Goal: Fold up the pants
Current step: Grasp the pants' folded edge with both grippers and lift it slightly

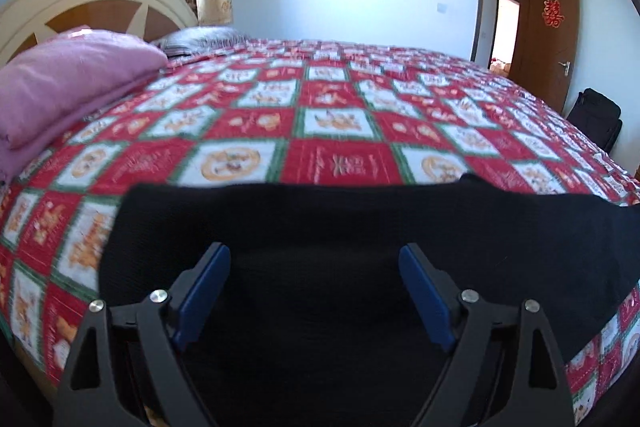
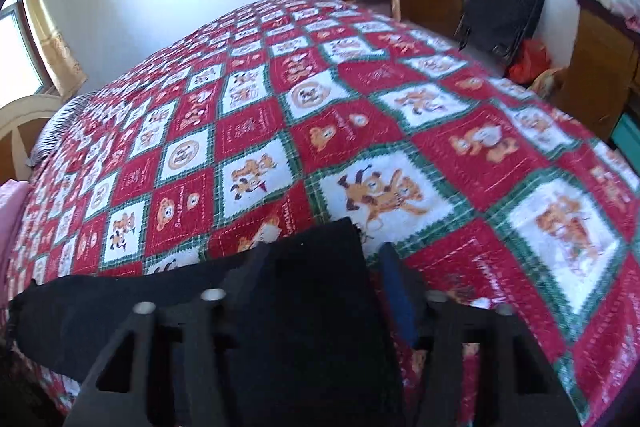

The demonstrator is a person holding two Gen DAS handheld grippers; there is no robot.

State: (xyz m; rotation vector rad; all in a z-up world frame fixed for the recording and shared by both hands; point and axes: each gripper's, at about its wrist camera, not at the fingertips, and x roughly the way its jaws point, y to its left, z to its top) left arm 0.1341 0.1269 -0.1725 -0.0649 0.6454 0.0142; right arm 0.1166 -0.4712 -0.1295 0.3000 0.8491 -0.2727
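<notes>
Black pants (image 1: 360, 227) lie lengthwise along the bedspread's (image 1: 340, 131) near edge, under the wide-open left gripper (image 1: 315, 255); right gripper (image 2: 324, 259) straddles them, grip unclear.

Pants (image 1: 320, 227) cut off by the lower edge, quilt (image 1: 340, 115) print blurred, left pad of right tool (image 2: 320, 251) hidden behind pants, suitcase (image 1: 596, 119) partly cropped

right gripper (image 2: 320, 259): apart | black pants (image 2: 312, 307): between fingers, on quilt (image 2: 400, 115)
</notes>
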